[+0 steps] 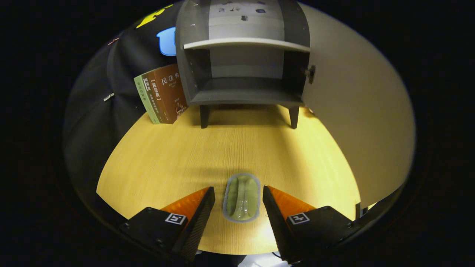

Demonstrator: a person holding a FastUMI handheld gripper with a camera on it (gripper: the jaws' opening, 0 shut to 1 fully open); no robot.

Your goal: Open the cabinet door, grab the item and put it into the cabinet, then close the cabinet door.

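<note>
Soap dish (241,198) flat on tabletop (167,159), between fingers of hand-held gripper (238,202), untouched. Gripper open wide, holding nothing. Cabinet (243,66) beyond, door (356,107) swung open. Risk: low, smooth dish slips or tips if fingers close too high.

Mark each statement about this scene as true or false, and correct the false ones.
1. The cabinet door is open. True.
2. The gripper is shut on the green item. False: its fingers are open, the item lies on the table between them with a gap on each side.
3. The books lean beside the cabinet. True.
4. The green item already sits on the cabinet's lower shelf. False: that shelf holds nothing; the item is on the table.
5. The cabinet stands on legs. True.
</note>
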